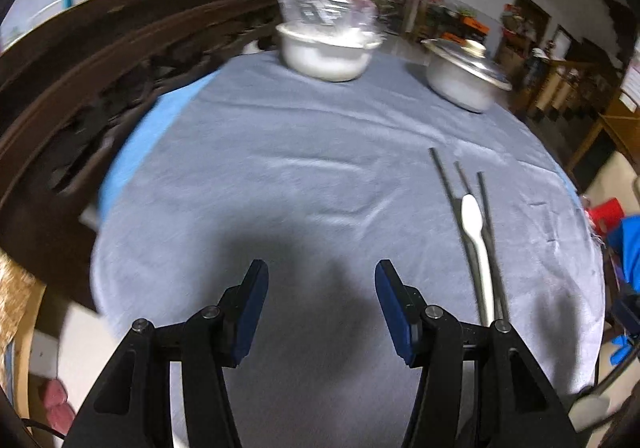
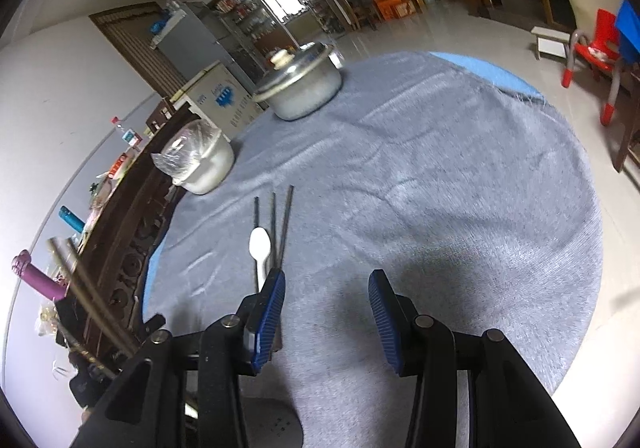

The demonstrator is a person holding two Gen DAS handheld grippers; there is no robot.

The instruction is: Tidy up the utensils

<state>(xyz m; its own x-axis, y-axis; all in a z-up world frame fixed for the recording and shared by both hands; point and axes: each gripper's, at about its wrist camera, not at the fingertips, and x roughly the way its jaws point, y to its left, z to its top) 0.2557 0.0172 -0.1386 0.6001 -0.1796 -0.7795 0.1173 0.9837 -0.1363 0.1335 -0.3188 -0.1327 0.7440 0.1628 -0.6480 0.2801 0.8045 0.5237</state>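
Your left gripper (image 1: 322, 288) hangs over the grey cloth (image 1: 280, 175) with its jaws parted and nothing between the blue pads (image 1: 248, 312), only its own shadow on the fabric below. Off to its right lie the utensils: a white spoon (image 1: 478, 244) resting among three dark chopsticks (image 1: 444, 175), all running lengthwise away from you. Your right gripper (image 2: 326, 288) is parted too, nothing gripped, and from its camera the same spoon (image 2: 260, 248) and chopsticks (image 2: 286, 224) sit just beyond its left pad (image 2: 268, 320), their near ends hidden behind that finger, so whether it touches them you cannot tell. At the far side of the round table stand two pots: a lidded metal pot (image 2: 298, 87) and a white pot topped with a clear plastic bag (image 2: 196, 159), well apart from the utensils. A dark carved wooden sideboard (image 1: 100, 67) runs along the table's left edge.
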